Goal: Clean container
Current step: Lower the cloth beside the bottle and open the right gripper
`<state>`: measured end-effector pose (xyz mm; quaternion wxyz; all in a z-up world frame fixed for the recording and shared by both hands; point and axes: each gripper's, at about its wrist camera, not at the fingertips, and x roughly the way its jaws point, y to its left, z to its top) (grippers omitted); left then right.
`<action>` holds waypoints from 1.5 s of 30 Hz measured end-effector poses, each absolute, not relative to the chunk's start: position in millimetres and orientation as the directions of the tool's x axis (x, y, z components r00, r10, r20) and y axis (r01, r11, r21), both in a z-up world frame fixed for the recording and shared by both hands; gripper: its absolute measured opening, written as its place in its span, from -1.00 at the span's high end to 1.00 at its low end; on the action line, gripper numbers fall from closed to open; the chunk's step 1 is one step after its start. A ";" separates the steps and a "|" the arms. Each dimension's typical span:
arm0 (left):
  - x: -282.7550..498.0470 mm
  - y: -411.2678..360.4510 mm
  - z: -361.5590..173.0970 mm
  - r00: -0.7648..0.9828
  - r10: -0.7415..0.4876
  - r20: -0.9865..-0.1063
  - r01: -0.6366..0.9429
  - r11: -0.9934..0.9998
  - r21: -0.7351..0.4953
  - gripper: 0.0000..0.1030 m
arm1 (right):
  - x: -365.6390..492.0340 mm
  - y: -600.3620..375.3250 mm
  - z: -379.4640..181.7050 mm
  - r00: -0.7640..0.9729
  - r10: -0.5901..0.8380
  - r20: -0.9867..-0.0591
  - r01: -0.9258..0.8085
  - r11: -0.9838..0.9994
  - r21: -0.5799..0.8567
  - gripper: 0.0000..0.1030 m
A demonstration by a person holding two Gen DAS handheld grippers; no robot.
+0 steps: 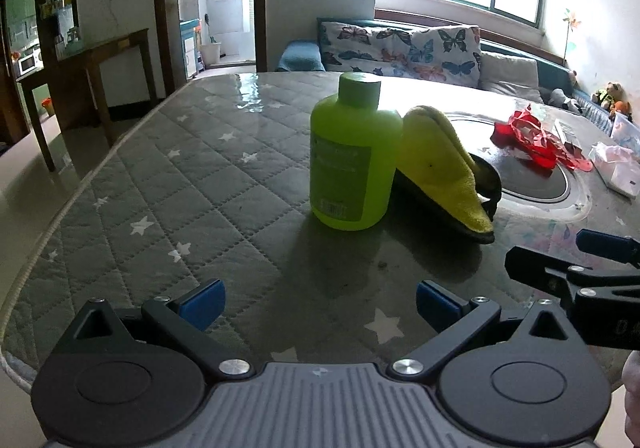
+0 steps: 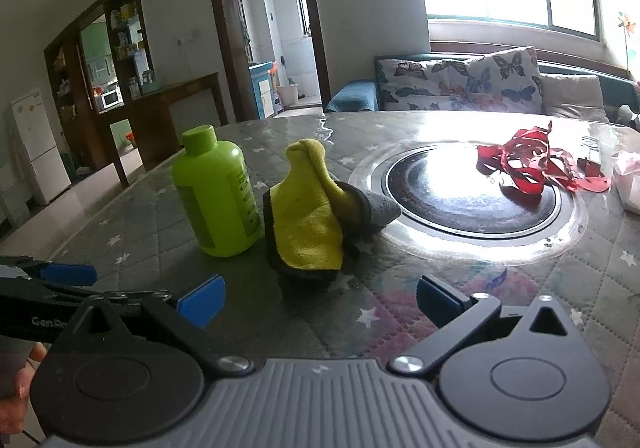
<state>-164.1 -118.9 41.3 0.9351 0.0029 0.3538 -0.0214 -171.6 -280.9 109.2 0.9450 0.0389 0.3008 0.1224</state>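
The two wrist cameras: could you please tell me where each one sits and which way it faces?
Left wrist: on the left tongs, facing the bottle; right tongs intrude at right.
Right wrist: on the right tongs, facing the cloth; left tongs intrude at left.
Shared: bottle, cloth, table.

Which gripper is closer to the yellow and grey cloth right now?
Right, though only slightly. The right gripper faces the folded yellow and grey microfibre cloth head-on; the left gripper faces the lime green plastic bottle instead.
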 end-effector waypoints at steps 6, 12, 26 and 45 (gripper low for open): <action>-165.7 -121.3 39.7 0.740 -0.016 -0.672 0.028 1.000 0.006 -1.00 | -174.1 -279.0 108.1 0.786 0.253 -0.564 -0.211 0.967 0.140 -1.00; -164.9 -122.9 38.9 0.737 0.001 -0.676 0.020 1.000 0.024 -1.00 | -174.0 -278.4 108.6 0.785 0.250 -0.567 -0.210 0.968 0.136 -1.00; -150.2 -112.1 27.7 0.725 0.022 -0.689 -0.008 1.000 0.024 -1.00 | -160.4 -282.5 93.4 0.764 0.230 -0.603 -0.188 0.973 0.133 -1.00; -131.9 -99.3 15.1 0.720 0.027 -0.693 -0.008 0.999 0.031 -1.00 | -138.7 -297.7 79.8 0.762 0.189 -0.619 -0.142 0.982 0.125 -1.00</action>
